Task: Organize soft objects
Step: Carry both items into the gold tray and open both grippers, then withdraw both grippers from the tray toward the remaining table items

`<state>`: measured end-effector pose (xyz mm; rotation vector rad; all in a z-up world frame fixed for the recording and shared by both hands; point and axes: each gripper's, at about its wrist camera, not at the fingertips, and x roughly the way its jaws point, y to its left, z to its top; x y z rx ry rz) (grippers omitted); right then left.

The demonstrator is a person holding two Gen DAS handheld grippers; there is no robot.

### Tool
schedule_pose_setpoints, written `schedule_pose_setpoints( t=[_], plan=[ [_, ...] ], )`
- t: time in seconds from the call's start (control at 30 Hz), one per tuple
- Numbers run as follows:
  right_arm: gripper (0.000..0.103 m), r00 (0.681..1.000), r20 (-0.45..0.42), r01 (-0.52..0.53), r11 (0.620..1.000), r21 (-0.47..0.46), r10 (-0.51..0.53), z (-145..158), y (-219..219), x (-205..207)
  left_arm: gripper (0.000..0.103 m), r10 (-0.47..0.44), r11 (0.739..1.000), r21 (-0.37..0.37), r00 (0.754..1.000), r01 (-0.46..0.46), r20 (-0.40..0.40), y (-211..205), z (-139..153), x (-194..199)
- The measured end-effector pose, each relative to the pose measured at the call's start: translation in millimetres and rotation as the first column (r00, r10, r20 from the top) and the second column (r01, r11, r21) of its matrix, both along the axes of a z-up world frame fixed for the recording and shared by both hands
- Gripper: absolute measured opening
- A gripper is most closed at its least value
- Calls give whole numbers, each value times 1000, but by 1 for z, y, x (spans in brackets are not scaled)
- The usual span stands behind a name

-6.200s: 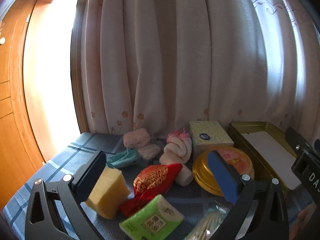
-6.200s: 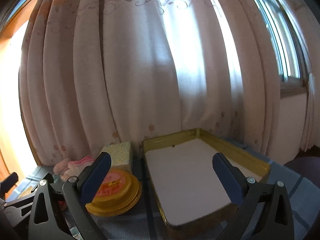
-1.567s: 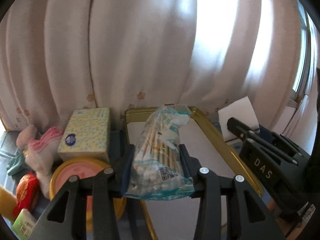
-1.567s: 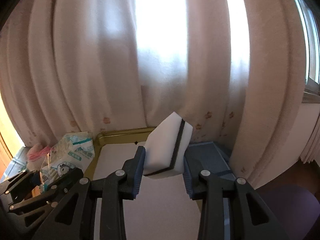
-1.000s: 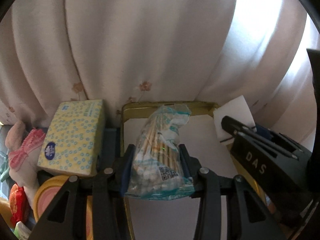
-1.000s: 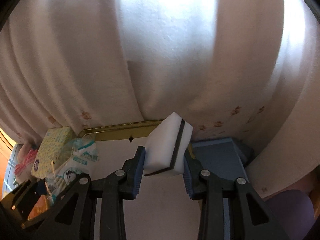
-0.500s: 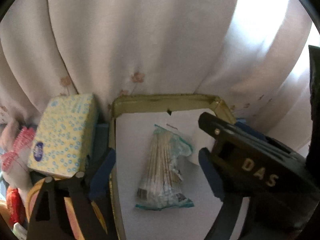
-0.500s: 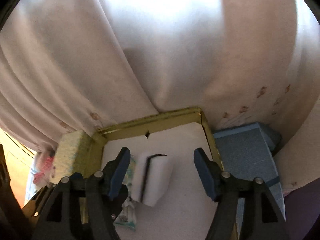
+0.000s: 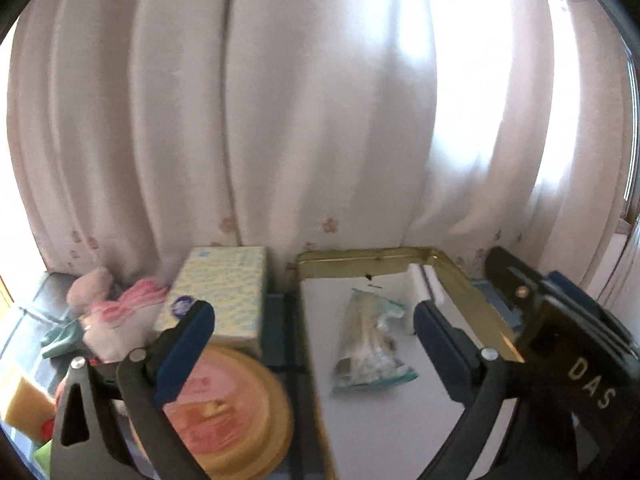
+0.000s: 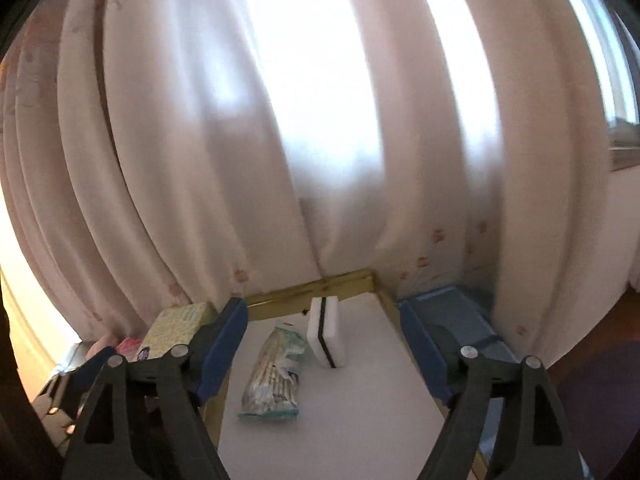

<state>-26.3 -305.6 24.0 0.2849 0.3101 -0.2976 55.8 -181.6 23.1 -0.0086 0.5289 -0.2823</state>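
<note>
We hold both grippers over the near end of the gold tray [image 10: 304,292], and neither carries anything. The left gripper [image 9: 312,344] has its jaws spreading to their widest, with nothing between the pads. The right gripper [image 10: 320,344] is likewise opening, its pads clear of any object.

The bag of cotton swabs [image 10: 274,376] lies flat on the tray's white liner, left of centre. The white sponge [image 10: 326,330] stands on edge just right of the bag, near the far rim. We judge the bag light, crinkly and slippery; we would take it across its middle, where the contents give bulk. We judge the sponge light and compressible; we would grip its two broad faces with moderate pressure.

Compared with one second ago, both items have left the jaws: the bag was clamped in the left gripper and the sponge in the right.

The remaining soft items, including the pink plush toy [image 9: 116,312] and yellow sponge [image 9: 24,404], sit at far left, beyond the tissue box [image 9: 220,292] and round tin [image 9: 232,412].
</note>
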Motion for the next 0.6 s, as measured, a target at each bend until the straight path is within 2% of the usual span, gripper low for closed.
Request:
schedule_pose_setpoints(
  t=[0.17, 0.3, 0.37, 0.5, 0.6],
  plan=[
    [81, 989, 105, 107, 993, -41, -103, -11, 16, -26, 101, 16, 1000, 8, 998, -16, 64, 26, -9, -13],
    [81, 974, 166, 169, 981, -92, -152, -17, 28, -38, 101, 35, 998, 46, 987, -43, 158, 34, -11, -29],
    [81, 959, 223, 203, 973, -105, -176, -24, 34, -45, 101, 38, 996, 68, 979, -52, 199, 36, -13, -36],
    [82, 956, 238, 200, 975, -98, -172, -23, 33, -47, 103, 31, 992, 107, 958, -64, 284, 38, -16, -52],
    [82, 952, 242, 214, 972, -96, -186, -24, 34, -48, 103, 6, 987, 152, 951, -55, 308, 35, -21, -58]
  ],
)
